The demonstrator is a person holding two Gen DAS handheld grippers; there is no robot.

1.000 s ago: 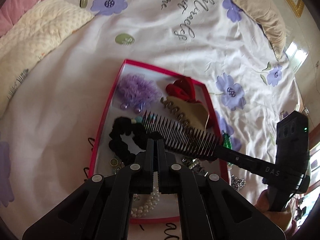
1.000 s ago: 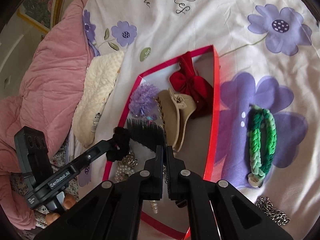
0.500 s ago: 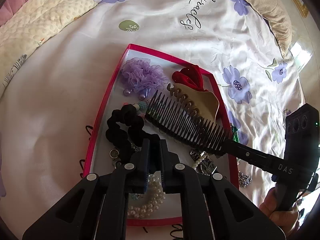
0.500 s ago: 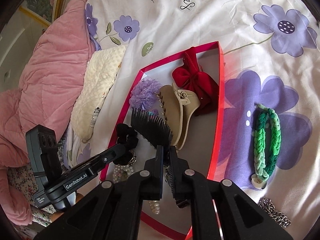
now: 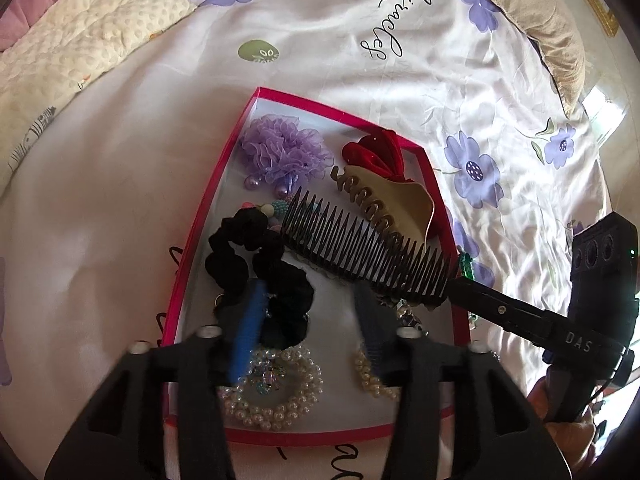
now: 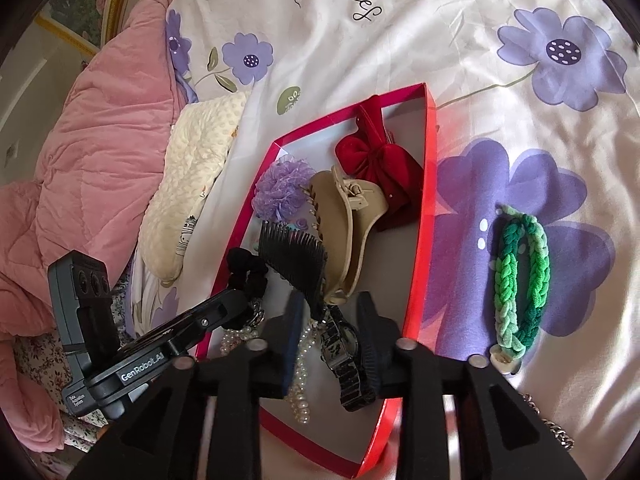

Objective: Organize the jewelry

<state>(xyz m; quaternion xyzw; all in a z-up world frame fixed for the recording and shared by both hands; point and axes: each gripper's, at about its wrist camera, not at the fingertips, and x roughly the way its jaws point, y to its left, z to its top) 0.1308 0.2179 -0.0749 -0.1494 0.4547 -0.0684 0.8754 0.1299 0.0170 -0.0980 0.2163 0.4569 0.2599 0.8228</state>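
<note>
White bedding printed with purple flowers covers the bed, and on it sits a shallow red-edged box [image 5: 188, 256] already crowded with hair pieces and beads. A black comb [image 5: 360, 248] lies tilted across the middle of the box, its teeth resting against a tan claw clip [image 5: 396, 204] and its spine near a black scrunchie [image 5: 256, 256]. It looks light and stiff, with thin teeth that could bend or snap, so the solid spine is probably the safer place to pinch. The left gripper [image 5: 308, 316] has just been opening; its jaws stand about half apart with nothing between them, hanging over the scrunchie and a pearl bracelet [image 5: 276, 396]. The right gripper [image 6: 332, 336] has also just been opening, somewhat less wide, and grips nothing, though a dark watch [image 6: 344, 360] and a pearl strand lie in the box below its gap. Outside the box, a green braided band [image 6: 520, 280] waits on the sheet, soft and easy to pinch anywhere.
</note>
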